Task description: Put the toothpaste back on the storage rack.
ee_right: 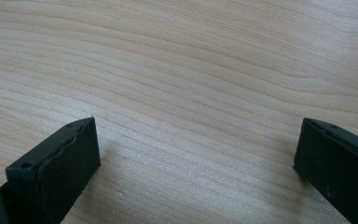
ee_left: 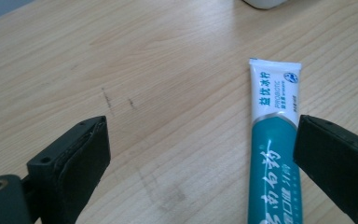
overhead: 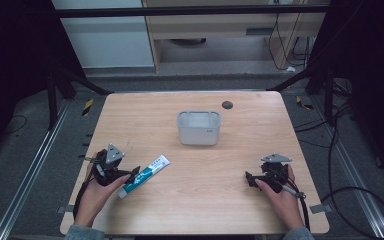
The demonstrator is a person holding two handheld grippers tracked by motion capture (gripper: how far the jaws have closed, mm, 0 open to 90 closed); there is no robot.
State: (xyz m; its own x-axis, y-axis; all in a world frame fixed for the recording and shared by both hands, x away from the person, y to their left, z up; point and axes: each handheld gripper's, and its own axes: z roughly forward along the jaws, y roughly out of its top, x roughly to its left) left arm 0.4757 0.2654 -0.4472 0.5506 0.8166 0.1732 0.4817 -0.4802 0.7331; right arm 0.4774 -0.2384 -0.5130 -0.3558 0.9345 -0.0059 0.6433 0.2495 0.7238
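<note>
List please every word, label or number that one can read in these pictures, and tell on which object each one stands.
"PROBIOTIC": small print on the white end of the toothpaste tube, left gripper view.
Blue Chinese characters beside it, and large white ones on the teal part: visible, but I cannot transcribe them reliably.
Round logo at the tube's corner: too small to read.
Mark on the white basket, high view: too blurred to read.

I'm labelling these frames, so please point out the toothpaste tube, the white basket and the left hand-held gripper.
toothpaste tube (ee_left: 275, 154): left gripper view, teal printed body.
white basket (overhead: 198, 135): high view, front wall.
left hand-held gripper (overhead: 134, 173): high view, between its fingertips.
</note>
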